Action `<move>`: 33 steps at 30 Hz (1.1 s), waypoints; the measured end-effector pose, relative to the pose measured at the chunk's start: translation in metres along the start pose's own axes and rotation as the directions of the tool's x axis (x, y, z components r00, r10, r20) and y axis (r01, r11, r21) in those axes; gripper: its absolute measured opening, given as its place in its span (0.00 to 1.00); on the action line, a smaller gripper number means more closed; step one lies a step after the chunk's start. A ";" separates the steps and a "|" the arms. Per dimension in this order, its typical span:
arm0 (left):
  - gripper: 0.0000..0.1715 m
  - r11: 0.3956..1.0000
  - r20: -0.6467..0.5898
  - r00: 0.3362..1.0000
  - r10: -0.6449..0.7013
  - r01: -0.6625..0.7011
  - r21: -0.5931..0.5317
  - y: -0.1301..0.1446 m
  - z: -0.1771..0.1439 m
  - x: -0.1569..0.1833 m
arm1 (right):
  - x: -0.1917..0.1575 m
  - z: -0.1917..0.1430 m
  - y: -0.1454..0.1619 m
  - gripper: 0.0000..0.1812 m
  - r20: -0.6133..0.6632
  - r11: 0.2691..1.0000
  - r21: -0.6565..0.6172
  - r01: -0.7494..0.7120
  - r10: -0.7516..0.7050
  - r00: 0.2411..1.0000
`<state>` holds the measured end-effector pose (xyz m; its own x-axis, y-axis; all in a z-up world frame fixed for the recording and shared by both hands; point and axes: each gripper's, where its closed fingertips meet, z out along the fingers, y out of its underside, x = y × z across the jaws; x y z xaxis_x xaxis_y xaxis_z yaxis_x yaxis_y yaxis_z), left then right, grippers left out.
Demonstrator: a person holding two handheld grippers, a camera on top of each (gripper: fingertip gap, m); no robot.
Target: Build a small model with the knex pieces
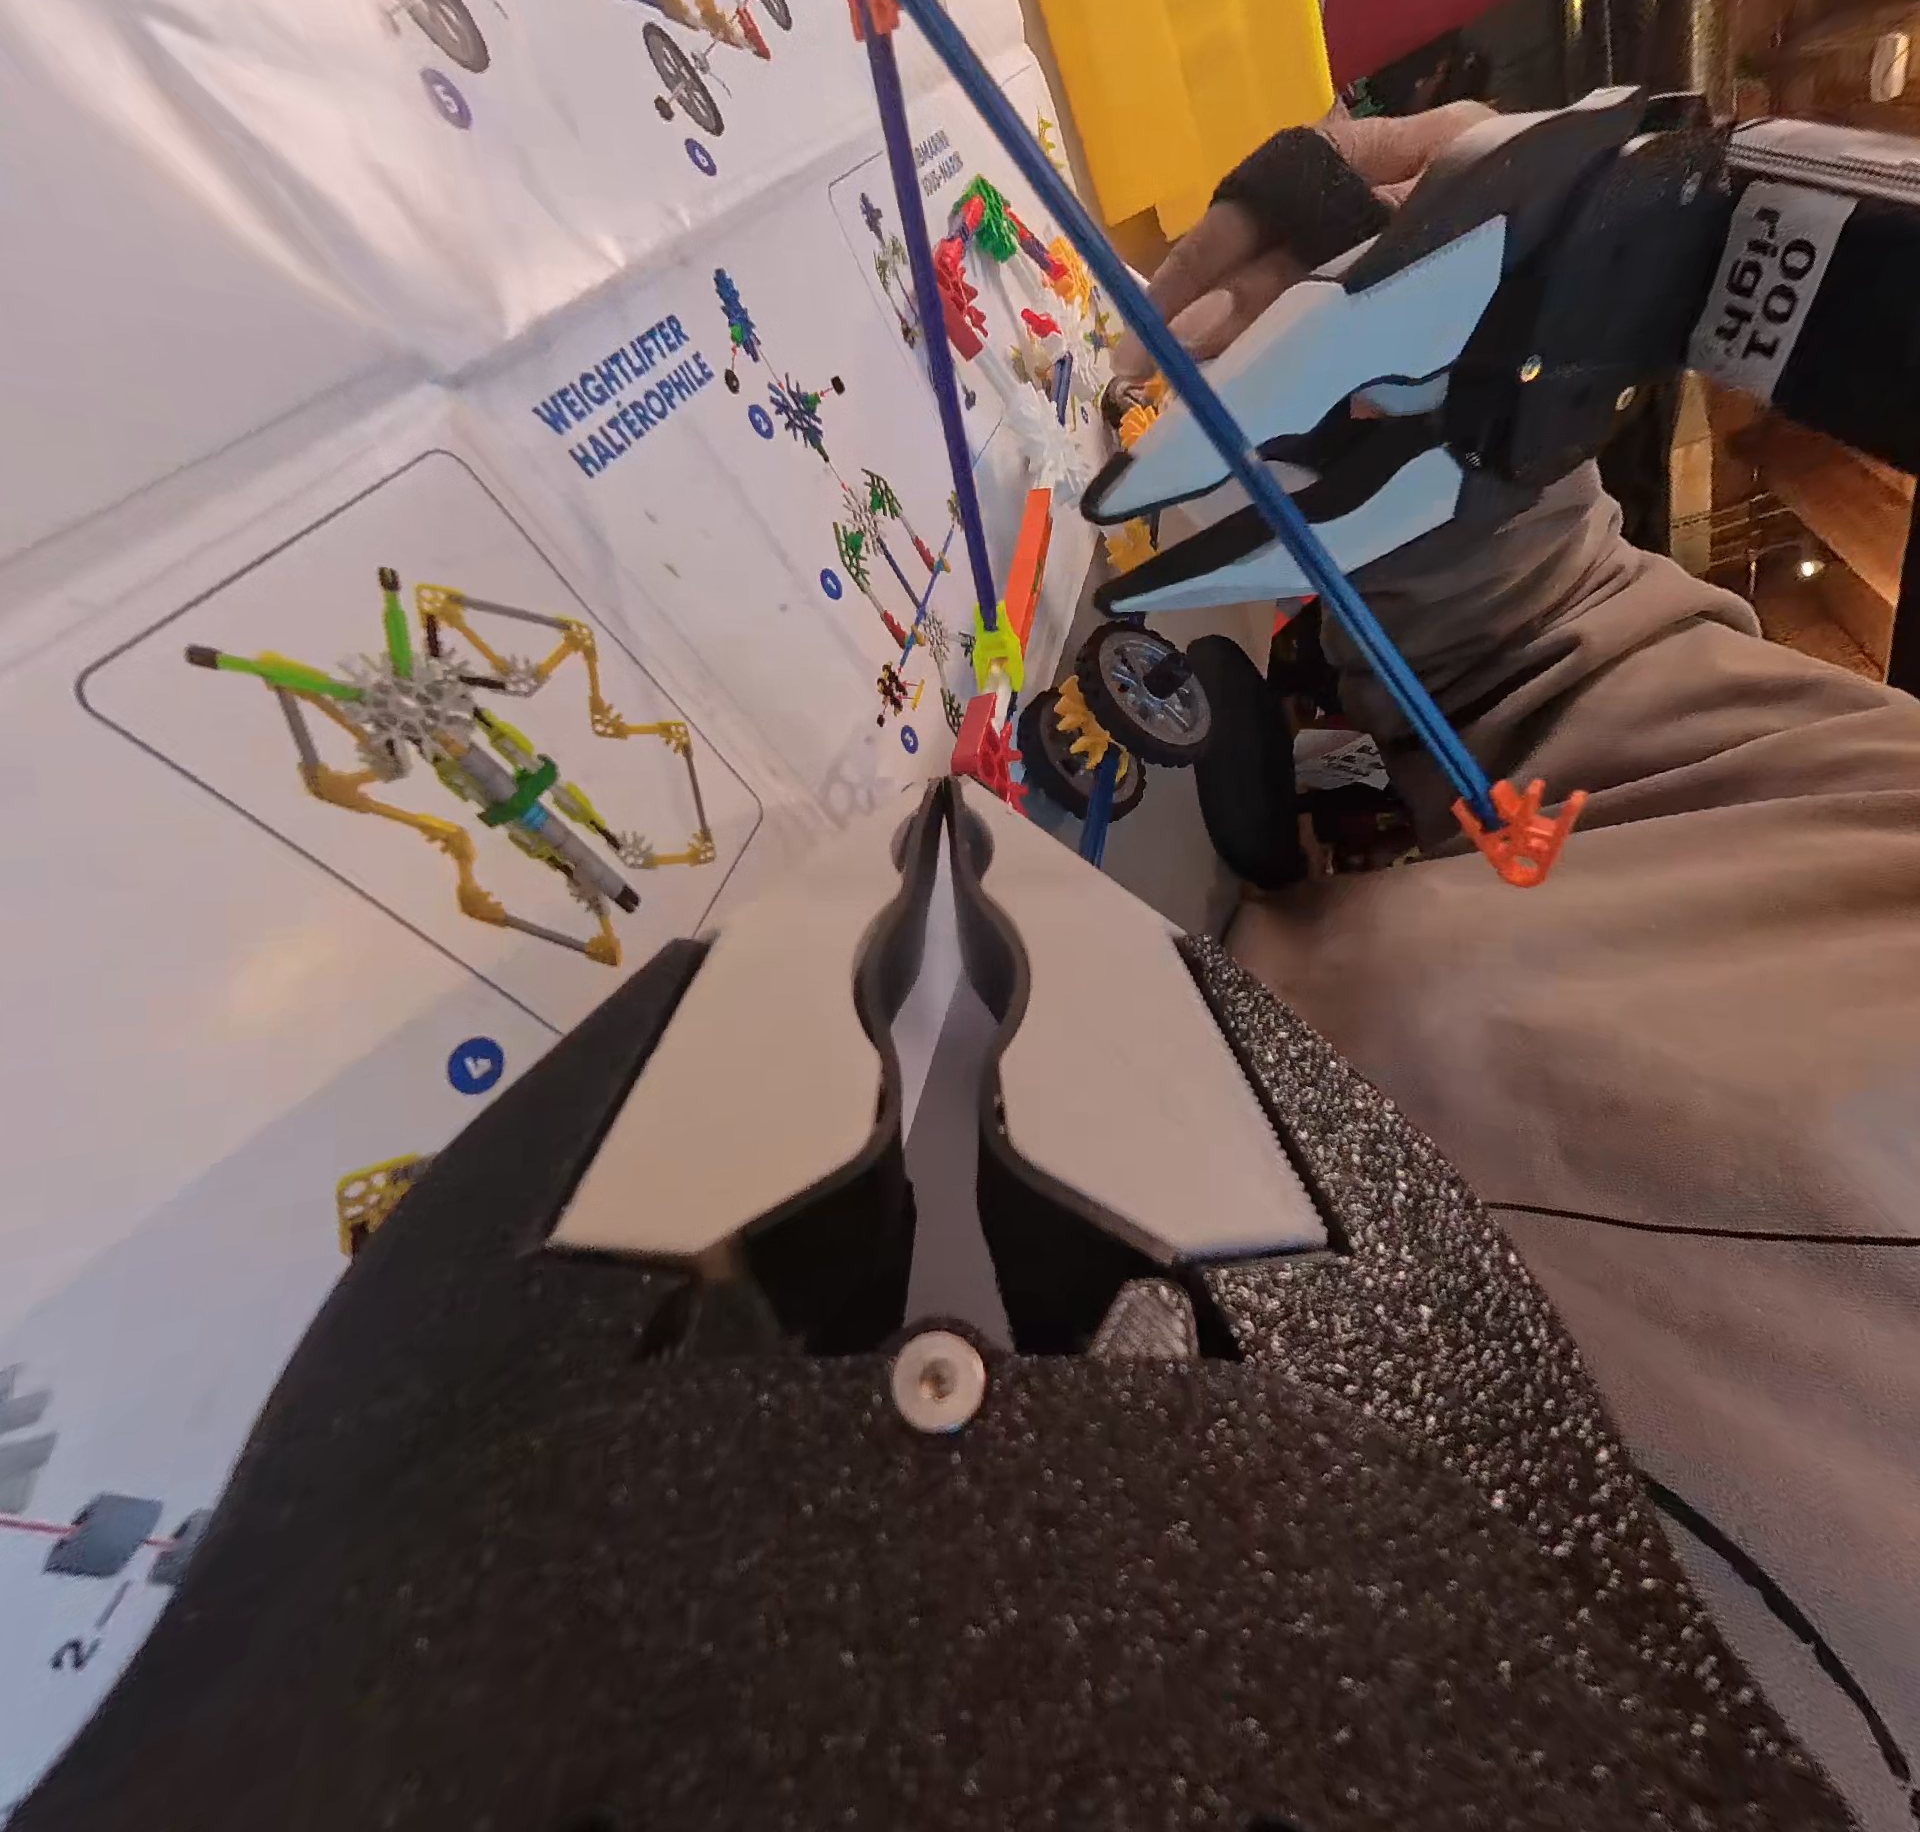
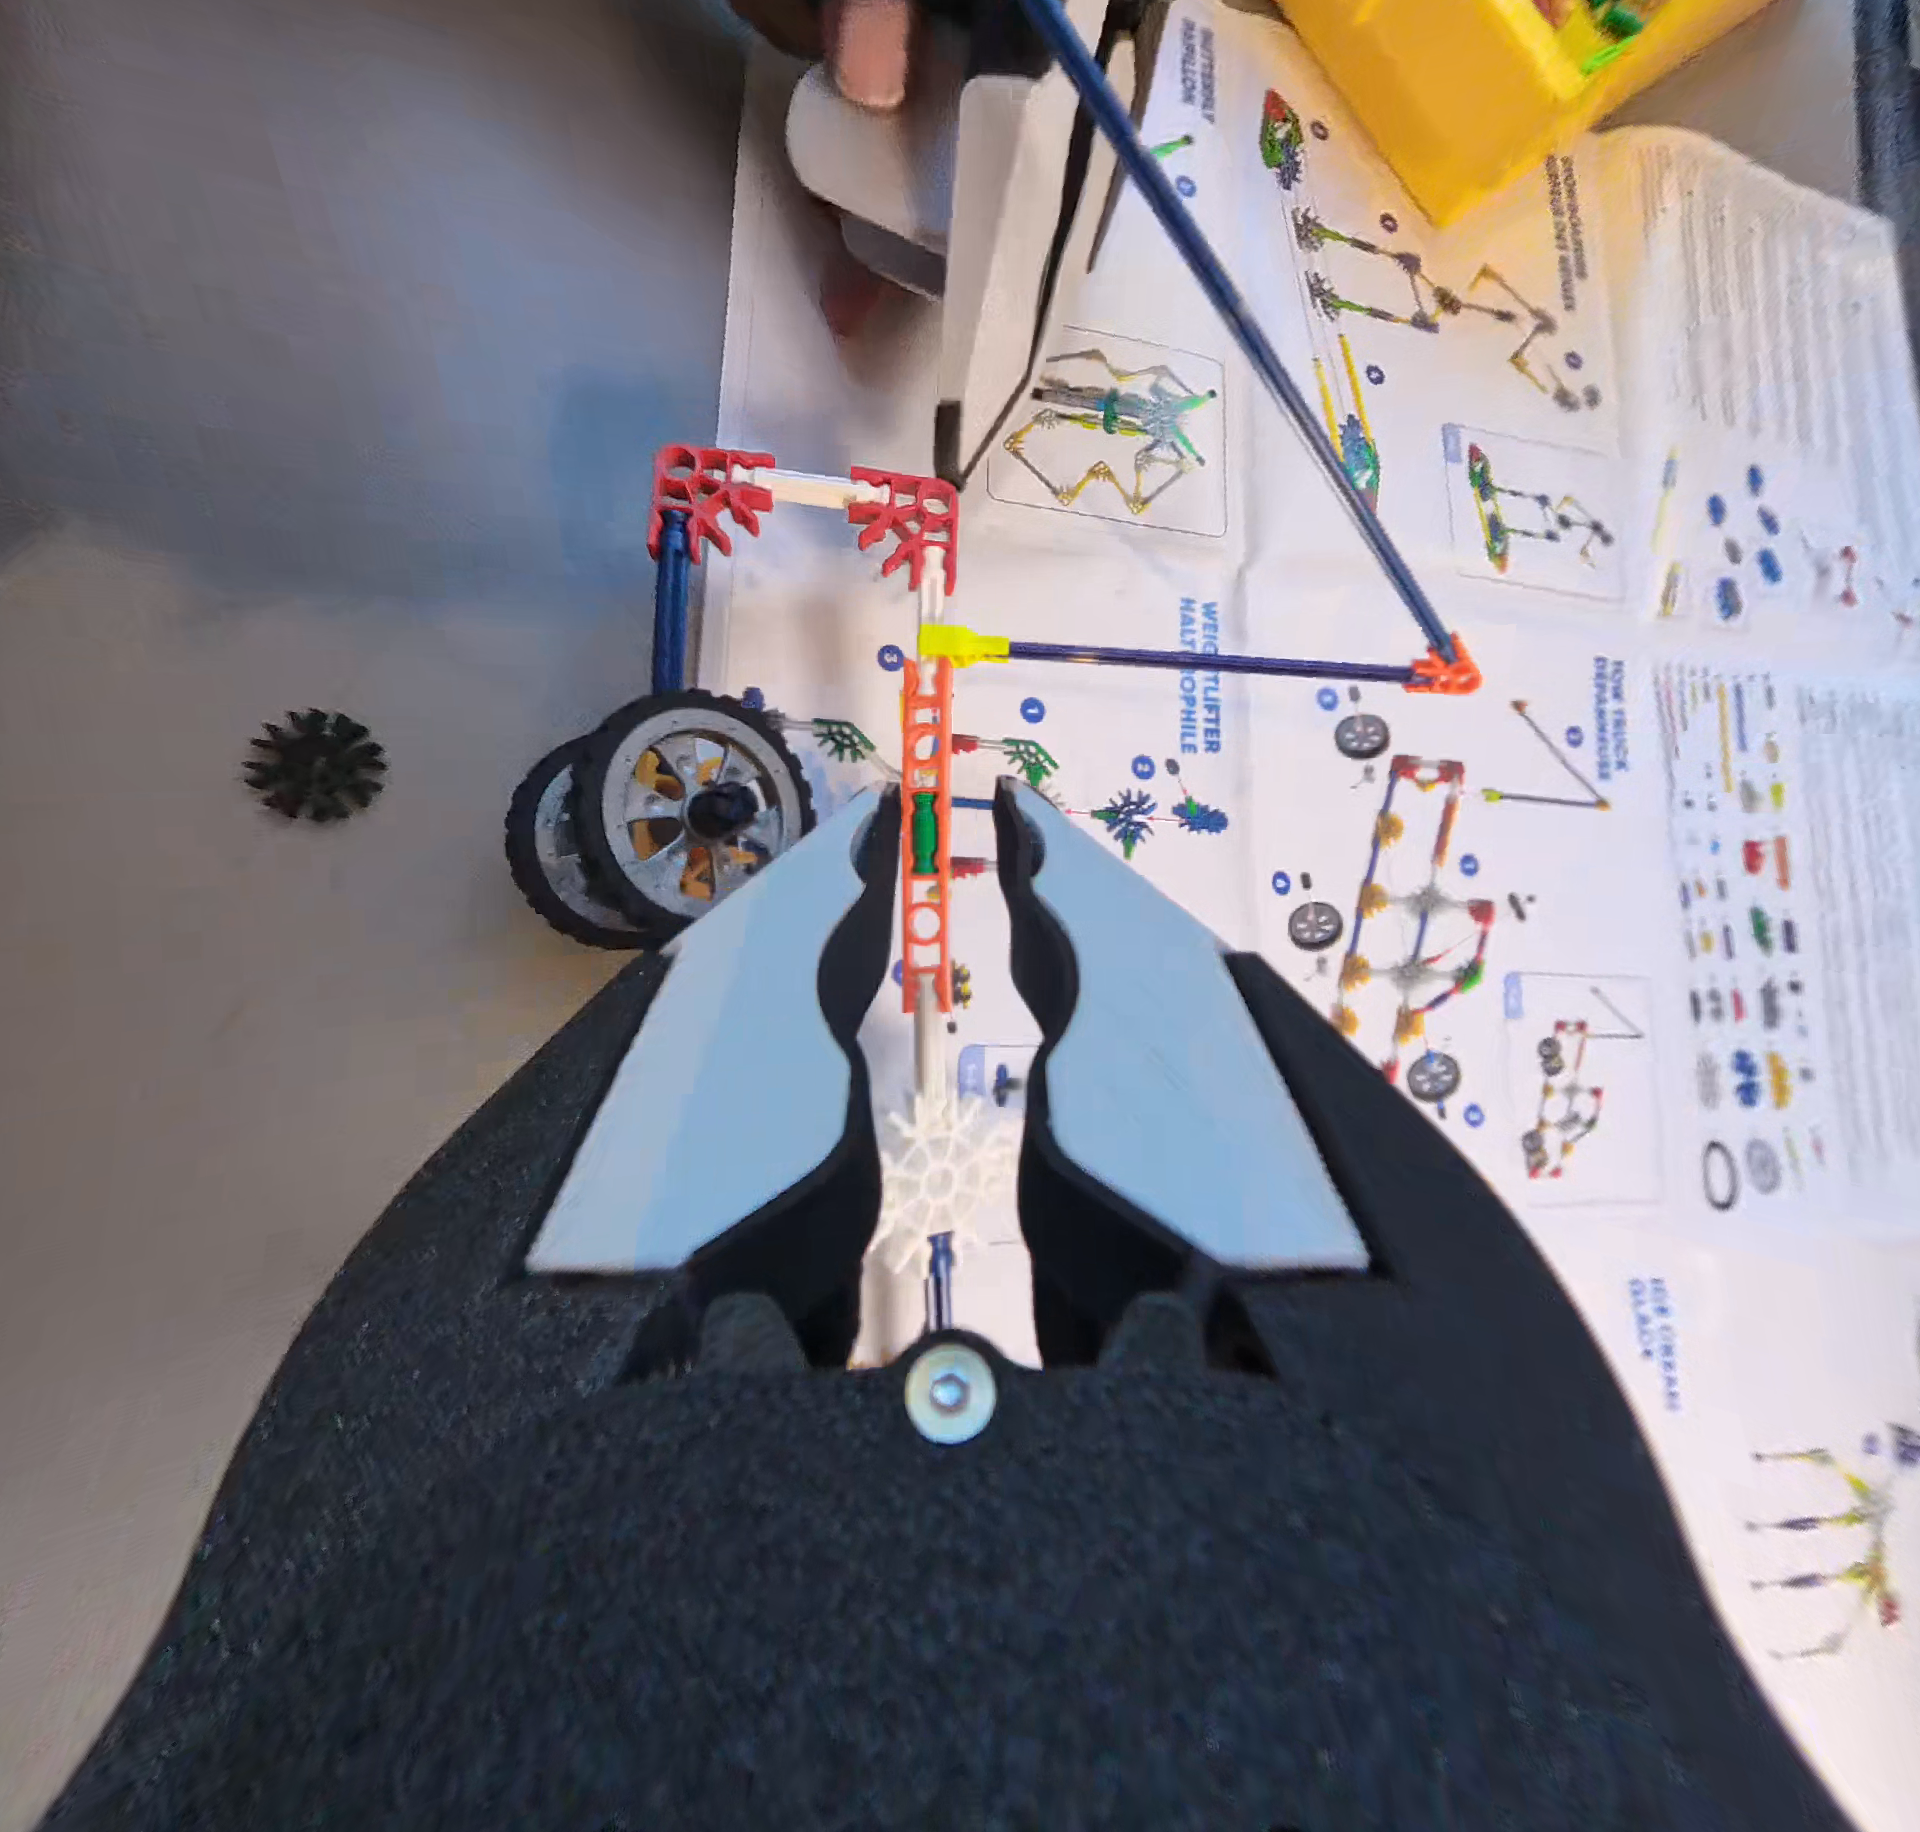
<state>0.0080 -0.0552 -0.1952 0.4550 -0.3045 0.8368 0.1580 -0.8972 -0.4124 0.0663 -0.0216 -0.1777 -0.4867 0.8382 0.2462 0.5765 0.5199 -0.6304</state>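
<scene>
A toy construction model lies across an instruction sheet (image 2: 1558, 639) and a grey table. It has red corner connectors (image 2: 914, 525), an orange ladder piece (image 2: 925, 722), a white snowflake connector (image 2: 935, 1174), two wheels (image 2: 696, 816) and long blue rods (image 2: 1195, 660) that meet at an orange connector (image 2: 1444, 670). My right gripper (image 2: 943, 795) is open, its jaws either side of the orange ladder piece without gripping it; it also shows in the left wrist view (image 1: 1099, 554). My left gripper (image 1: 943, 795) is shut, its tips against a red connector (image 1: 982, 743); the right wrist view shows it too (image 2: 948, 463).
A yellow bin (image 2: 1455, 47) of loose parts stands at the sheet's far corner. A black gear-like connector (image 2: 315, 764) lies alone on the table beside the wheels. A free rod end with an orange connector (image 1: 1522, 832) sticks out over grey cloth (image 1: 1558, 1107). Across from one pair of fingers to the other is roughly 8 centimetres. Between my right fingertips and the white snowflake connector (image 2: 935, 1174) there is roughly 9 centimetres.
</scene>
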 end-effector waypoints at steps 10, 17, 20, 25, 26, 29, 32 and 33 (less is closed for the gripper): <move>0.14 0.999 -0.014 0.999 0.039 -0.039 0.022 0.010 0.008 0.016 | -0.007 0.023 0.001 0.08 0.001 0.982 -0.010 0.187 -0.187 0.982; 0.05 0.998 -0.035 0.999 -0.021 0.023 0.053 0.007 0.017 0.014 | -0.007 0.024 0.000 0.04 0.060 0.996 -0.001 0.089 -0.089 0.994; 0.05 0.998 -0.053 0.998 -0.039 0.041 0.049 0.009 0.018 0.016 | -0.011 0.023 0.001 0.04 0.190 0.997 0.005 -0.080 0.077 0.979; 0.05 0.998 -0.055 0.998 -0.043 0.046 0.051 0.009 0.019 0.016 | -0.012 0.023 0.002 0.04 0.350 0.969 -0.033 -0.244 0.240 0.906; 0.05 0.997 -0.058 0.997 -0.047 0.050 0.053 0.009 0.018 0.017 | -0.012 0.023 0.001 0.04 0.352 0.970 -0.034 -0.239 0.236 0.906; 0.05 0.996 -0.067 0.996 -0.058 0.062 0.057 0.009 0.018 0.017 | -0.012 0.023 0.000 0.04 0.334 0.976 -0.035 -0.216 0.215 0.918; 0.05 0.995 -0.075 0.995 -0.071 0.075 0.060 0.008 0.018 0.016 | -0.011 0.025 0.001 0.04 0.308 0.975 -0.035 -0.219 0.219 0.926; 0.05 0.995 -0.079 0.994 -0.073 0.078 0.059 0.008 0.017 0.016 | -0.011 0.024 0.001 0.04 0.301 0.974 -0.032 -0.225 0.224 0.927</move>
<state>0.0321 -0.0622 -0.1912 0.3715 -0.2625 0.8905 0.2441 -0.8978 -0.3665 0.0560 -0.0347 -0.1988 -0.5194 0.8438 -0.1349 0.6918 0.3225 -0.6461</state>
